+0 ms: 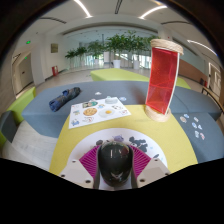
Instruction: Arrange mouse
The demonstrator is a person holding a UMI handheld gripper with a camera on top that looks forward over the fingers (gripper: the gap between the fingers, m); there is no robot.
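Observation:
A black computer mouse (114, 160) sits between my gripper's (114, 157) two fingers, with the magenta pads (89, 157) pressed against both its sides. It is held above a yellow and white table surface (75, 135). A white sheet with printed pictures (99, 111) lies on the table beyond the fingers, a little to the left. A tall red transparent cup with a white lid (163, 78) stands beyond the fingers to the right.
A blue and dark bundle of cloth (64, 98) lies at the far left of the table. Small dark bits (195, 127) lie on the white surface at the right. Potted plants (120, 45) stand in the background of a large room.

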